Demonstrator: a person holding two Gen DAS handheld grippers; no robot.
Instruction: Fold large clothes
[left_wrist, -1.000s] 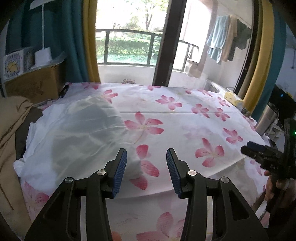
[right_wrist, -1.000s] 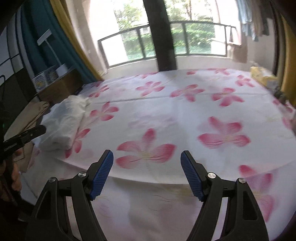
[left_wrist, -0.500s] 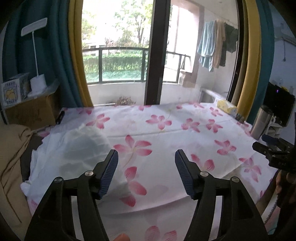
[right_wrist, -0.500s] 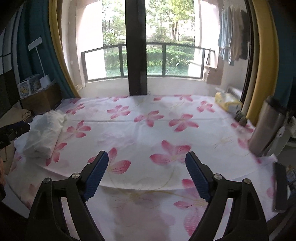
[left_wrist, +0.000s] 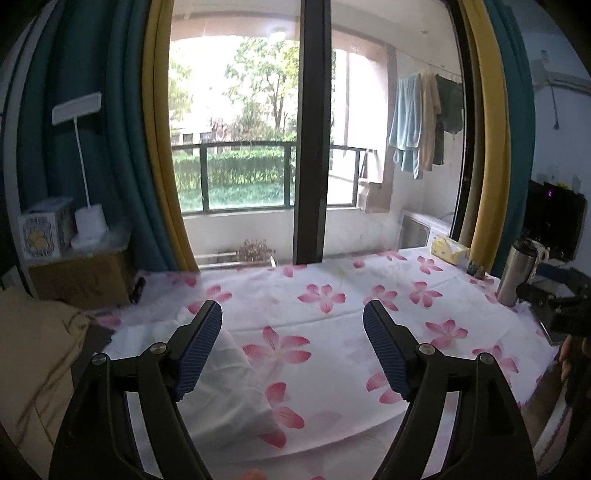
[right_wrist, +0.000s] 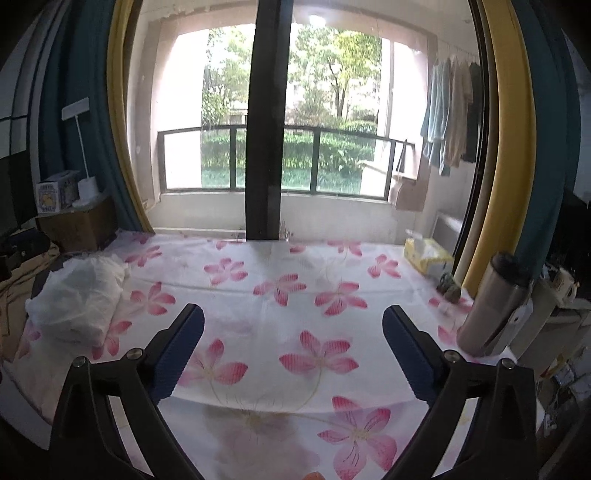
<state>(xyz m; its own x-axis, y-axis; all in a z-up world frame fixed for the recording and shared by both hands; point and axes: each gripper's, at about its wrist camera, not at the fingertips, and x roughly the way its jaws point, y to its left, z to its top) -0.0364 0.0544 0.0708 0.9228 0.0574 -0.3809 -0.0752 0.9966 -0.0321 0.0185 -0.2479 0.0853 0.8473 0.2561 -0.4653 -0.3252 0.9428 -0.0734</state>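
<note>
A white cloth with pink flowers (left_wrist: 325, 325) lies flat over the table, its near edge folded back on itself (right_wrist: 295, 402). A bundled white garment (left_wrist: 218, 387) rests on its left part; it shows as a white heap (right_wrist: 79, 299) in the right wrist view. My left gripper (left_wrist: 292, 350) hangs above the cloth beside the garment, jaws opening, nothing between them. My right gripper (right_wrist: 292, 354) is raised over the cloth's near middle, jaws also opening and empty. The other gripper's black body (left_wrist: 554, 306) shows at the right edge of the left wrist view.
A steel flask (right_wrist: 495, 306) stands at the table's right edge, with a yellow tissue pack (right_wrist: 426, 256) behind it. A cardboard box (left_wrist: 81, 280) with a white lamp (left_wrist: 88, 221) sits far left. Tan fabric (left_wrist: 33, 354) lies left of the table. Curtains and a window are behind.
Both grippers have risen and tilted up, so more window and less cloth shows. Their jaws have spread wider. The cloth and the white garment lie as before.
</note>
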